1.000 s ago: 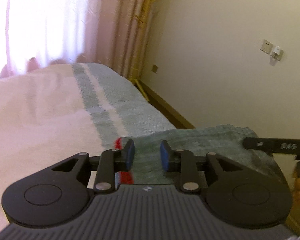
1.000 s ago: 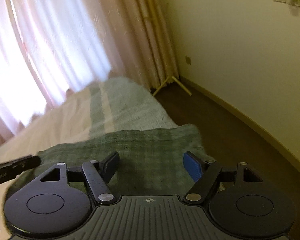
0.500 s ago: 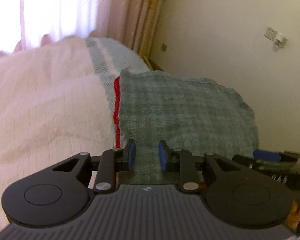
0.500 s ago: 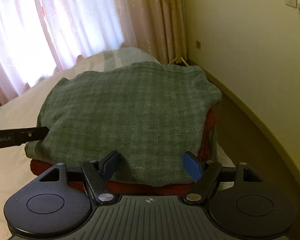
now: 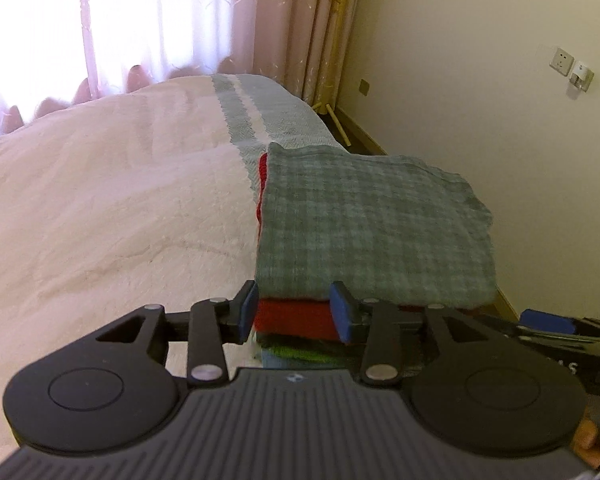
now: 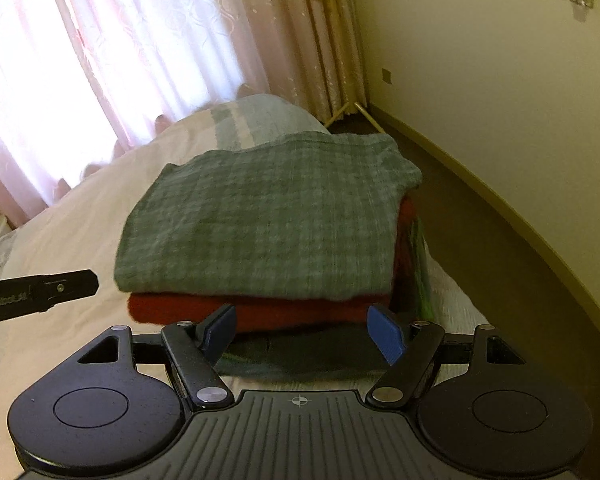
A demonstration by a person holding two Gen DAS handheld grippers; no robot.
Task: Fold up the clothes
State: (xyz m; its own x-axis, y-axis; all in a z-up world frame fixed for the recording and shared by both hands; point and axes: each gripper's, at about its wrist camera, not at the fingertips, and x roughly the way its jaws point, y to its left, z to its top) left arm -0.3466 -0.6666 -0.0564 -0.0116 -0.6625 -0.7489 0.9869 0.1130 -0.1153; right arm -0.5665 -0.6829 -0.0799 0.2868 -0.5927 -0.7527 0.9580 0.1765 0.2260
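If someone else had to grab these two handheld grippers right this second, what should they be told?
Left gripper: open, holding nothing, level with the front of the stack.
Right gripper: open wider, also holding nothing, facing the same stack.
Clothes: a folded green checked garment lies on top of a folded red one, with darker and green pieces underneath, all stacked at the edge of the bed near the wall.
Done: the checked piece is folded and on the stack.
Left: no unfolded clothes are in view; look around the bed for more, and square up the stack if needed.
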